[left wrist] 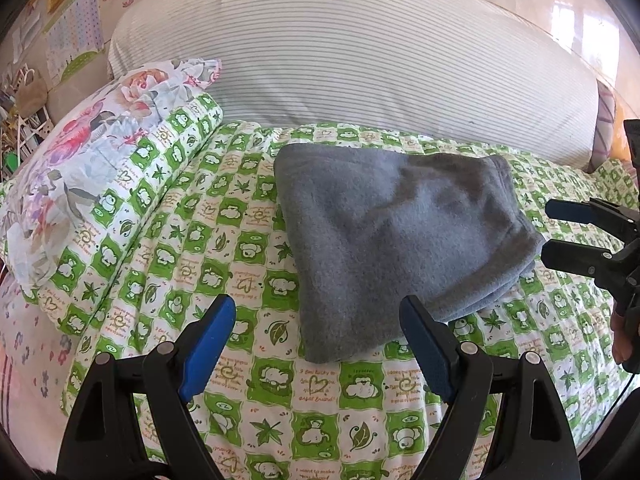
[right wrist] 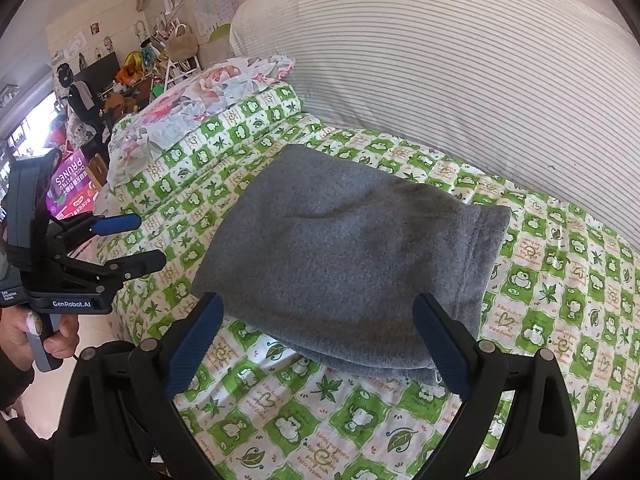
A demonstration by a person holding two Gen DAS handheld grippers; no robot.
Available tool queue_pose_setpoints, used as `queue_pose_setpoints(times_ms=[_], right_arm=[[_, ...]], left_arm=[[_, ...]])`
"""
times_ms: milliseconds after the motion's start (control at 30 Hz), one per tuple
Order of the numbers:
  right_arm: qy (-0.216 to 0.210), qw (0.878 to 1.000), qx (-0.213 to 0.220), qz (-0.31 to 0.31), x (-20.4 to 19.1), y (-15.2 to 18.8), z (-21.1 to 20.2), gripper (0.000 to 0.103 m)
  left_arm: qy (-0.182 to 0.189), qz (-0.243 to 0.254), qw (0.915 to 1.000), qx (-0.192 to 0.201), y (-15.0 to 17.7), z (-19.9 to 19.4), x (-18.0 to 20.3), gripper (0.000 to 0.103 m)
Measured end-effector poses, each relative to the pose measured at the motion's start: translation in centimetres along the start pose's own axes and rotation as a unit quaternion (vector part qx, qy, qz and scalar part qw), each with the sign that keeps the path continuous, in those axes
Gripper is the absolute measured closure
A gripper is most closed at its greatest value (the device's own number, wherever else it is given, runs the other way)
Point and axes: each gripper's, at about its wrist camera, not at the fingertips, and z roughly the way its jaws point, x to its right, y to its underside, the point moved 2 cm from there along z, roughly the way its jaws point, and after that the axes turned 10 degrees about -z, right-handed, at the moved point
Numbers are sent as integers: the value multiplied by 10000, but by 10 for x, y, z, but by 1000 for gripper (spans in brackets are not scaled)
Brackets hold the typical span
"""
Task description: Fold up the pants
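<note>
The grey fleece pants (left wrist: pixel 396 236) lie folded into a thick, squarish bundle on the green-and-white patterned bedspread (left wrist: pixel 224 264). They also show in the right wrist view (right wrist: pixel 344 256). My left gripper (left wrist: pixel 318 314) is open and empty, just in front of the bundle's near left corner. My right gripper (right wrist: pixel 318 312) is open and empty, its fingers on either side of the bundle's near edge, just above it. Each gripper shows in the other's view: the right one at the right edge (left wrist: pixel 550 230), the left one at the left edge (right wrist: pixel 150 240), both with fingers apart.
A large striped white pillow (left wrist: pixel 360 56) lies behind the pants. A floral pillow (left wrist: pixel 80 152) sits on a folded patterned quilt (left wrist: pixel 168 160) at the left. The bed edge drops off at the left, with a cluttered room (right wrist: pixel 100 80) beyond.
</note>
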Motion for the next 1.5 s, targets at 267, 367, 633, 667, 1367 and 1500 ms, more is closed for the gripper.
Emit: queue_pose_setpoints(times_ms=[267, 367, 633, 667, 1367, 1500], right_arm=[[-48, 10000, -6, 66, 2, 3, 5, 7], [-53, 10000, -11, 68, 3, 3, 7, 7], [-72, 9999, -37, 120, 4, 6, 11, 7], [-77, 9999, -45, 115, 4, 6, 11, 7], [-83, 9999, -82, 119, 6, 8, 13, 7], [-82, 9999, -85, 118, 6, 8, 13, 7]], left_arm=[[50, 78, 10000, -15, 2, 4, 7, 19], [72, 79, 9999, -37, 2, 6, 8, 19], [83, 64, 9999, -42, 1, 7, 8, 19], [91, 73, 9999, -50, 1, 7, 7, 19], [116, 75, 9999, -59, -1, 10, 8, 19], [126, 75, 9999, -60, -2, 11, 8, 19]])
